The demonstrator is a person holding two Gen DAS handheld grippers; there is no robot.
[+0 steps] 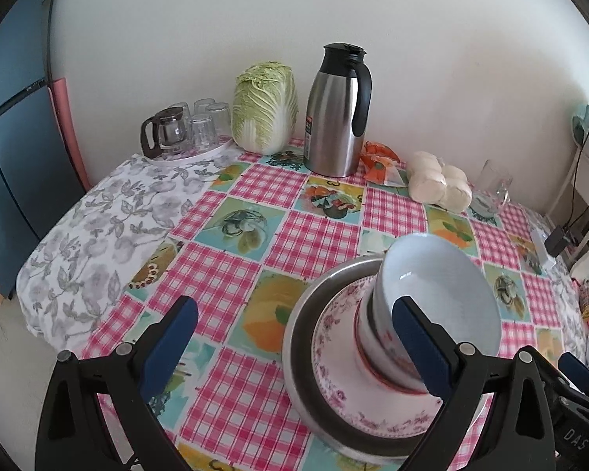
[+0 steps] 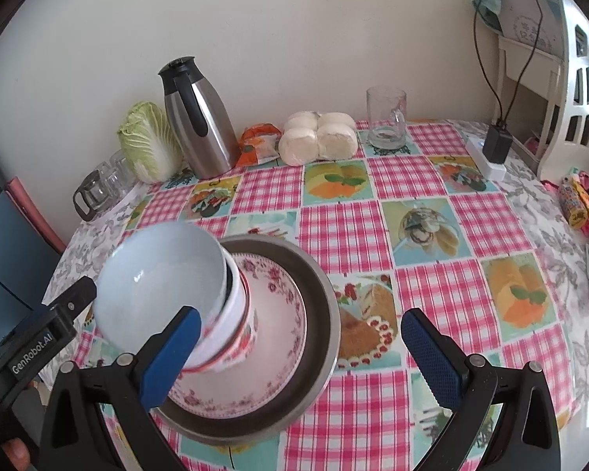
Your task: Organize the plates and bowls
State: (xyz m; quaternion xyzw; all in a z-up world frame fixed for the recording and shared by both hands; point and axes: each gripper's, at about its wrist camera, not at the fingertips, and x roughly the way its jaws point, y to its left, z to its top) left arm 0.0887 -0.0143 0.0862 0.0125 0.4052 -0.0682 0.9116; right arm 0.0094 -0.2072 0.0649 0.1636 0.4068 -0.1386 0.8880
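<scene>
Stack: all the dishes I can see are already in one pile on the tabletop [image 1: 231, 259]. A metal pan [image 1: 306, 314] is at the bottom, a floral plate [image 1: 333, 357] lies in it, then some bowls [image 1: 377, 357] nested together, and a pale blue bowl [image 1: 443, 286] on top.

Done: as I judge it, the gathering is almost finished, because no loose plate or bowl lies anywhere else on the cloth.

Left: perhaps only to straighten the bowls or to carry the pile away. I cannot tell whether the top bowl sits level, as the lens bends it.

Left gripper [image 1: 294, 343]: spread wide and holding nothing. The pile is just ahead of it, toward its right finger [image 1: 420, 349], which crosses in front of the bowls; whether it touches them I cannot say.

Right gripper [image 2: 300, 357]: also wide apart and empty. The pile is just ahead toward its left finger [image 2: 172, 353]; bare cloth lies between the fingers.

Only in the left view: a tray [image 1: 200, 155] with upturned glasses [image 1: 208, 125] and a small glass pot [image 1: 165, 131], far ahead of the gripper on the left, shown clearly.

Only in the right view: the glass mug [image 2: 386, 117] shown clearly, a charger [image 2: 496, 145] on a white strip far ahead on the right, and the body of the left gripper [image 2: 39, 337] beside the pile.

Both views: a cabbage [image 1: 265, 108], a steel jug [image 1: 339, 112] and buns [image 1: 439, 184] along the wall.
</scene>
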